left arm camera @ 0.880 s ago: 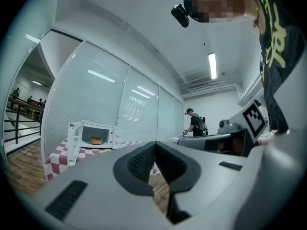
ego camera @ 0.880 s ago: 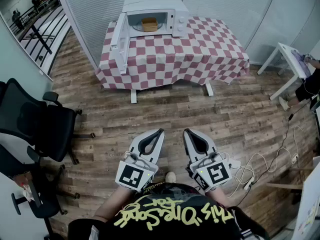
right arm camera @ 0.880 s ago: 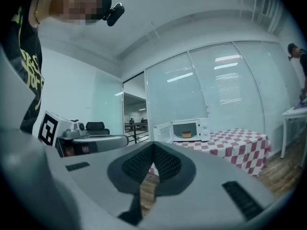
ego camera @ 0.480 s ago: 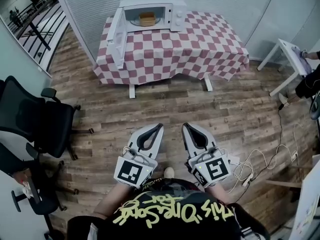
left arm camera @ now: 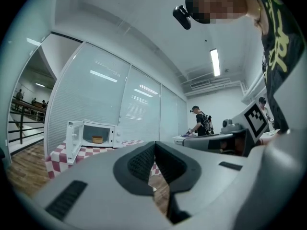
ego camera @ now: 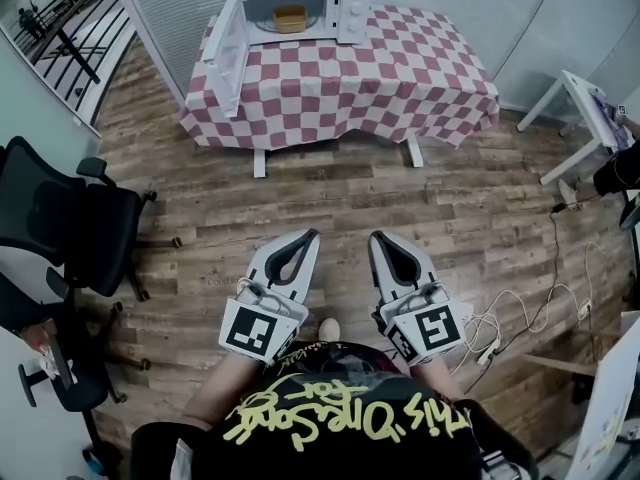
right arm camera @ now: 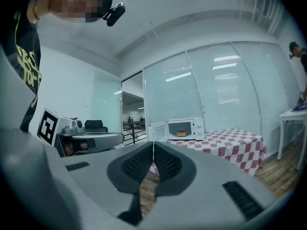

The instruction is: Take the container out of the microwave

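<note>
Both left gripper (ego camera: pixel 312 235) and right gripper (ego camera: pixel 377 237) have fingers clenched, empty; container (ego camera: pixel 290 18) seemingly inside microwave (ego camera: pixel 350 10).

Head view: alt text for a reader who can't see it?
A person on a wood floor holds the left gripper and right gripper side by side, both shut and empty, far short of a checked-cloth table. On it, a white microwave stands with its door open and a tan container inside. A black office chair sits at left.
</note>
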Motion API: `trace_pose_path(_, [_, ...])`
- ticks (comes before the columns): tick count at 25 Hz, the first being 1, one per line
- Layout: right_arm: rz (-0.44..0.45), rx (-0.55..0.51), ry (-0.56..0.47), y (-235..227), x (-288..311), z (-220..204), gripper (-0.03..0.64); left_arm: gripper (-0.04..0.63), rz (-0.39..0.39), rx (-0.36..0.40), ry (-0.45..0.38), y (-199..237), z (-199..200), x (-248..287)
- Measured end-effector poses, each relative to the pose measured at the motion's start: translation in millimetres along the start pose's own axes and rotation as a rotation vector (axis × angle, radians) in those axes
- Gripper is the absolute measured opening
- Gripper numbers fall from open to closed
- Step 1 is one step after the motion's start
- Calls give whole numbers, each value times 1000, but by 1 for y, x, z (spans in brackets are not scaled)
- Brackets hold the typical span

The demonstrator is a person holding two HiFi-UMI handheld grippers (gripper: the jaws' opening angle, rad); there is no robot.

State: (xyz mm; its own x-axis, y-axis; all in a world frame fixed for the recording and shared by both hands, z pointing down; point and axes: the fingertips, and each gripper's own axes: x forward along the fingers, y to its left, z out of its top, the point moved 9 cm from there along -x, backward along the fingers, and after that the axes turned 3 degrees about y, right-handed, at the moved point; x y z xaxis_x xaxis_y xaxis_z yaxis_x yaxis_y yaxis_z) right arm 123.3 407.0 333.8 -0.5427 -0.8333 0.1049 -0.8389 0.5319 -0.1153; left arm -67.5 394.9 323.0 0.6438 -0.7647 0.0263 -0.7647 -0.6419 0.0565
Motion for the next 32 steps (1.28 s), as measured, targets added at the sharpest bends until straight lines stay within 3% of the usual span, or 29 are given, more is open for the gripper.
trace_pose_path(4, [10,-1,14,-7,-12,-7,11,8,24,47,41,-8,-9,-3])
trace_pose_path(10, [47,7,31,-13,-17,-15,11,8,54,-16,6,-23,-9,0])
trace_pose_path(15, [50,5,16,-19,0,-11,11,8,48,2,-4,-12,-10,12])
trace_pose_path(32, [-13,-17,-50,-74,131,25,11,8,4,4,-58,104,10,116])
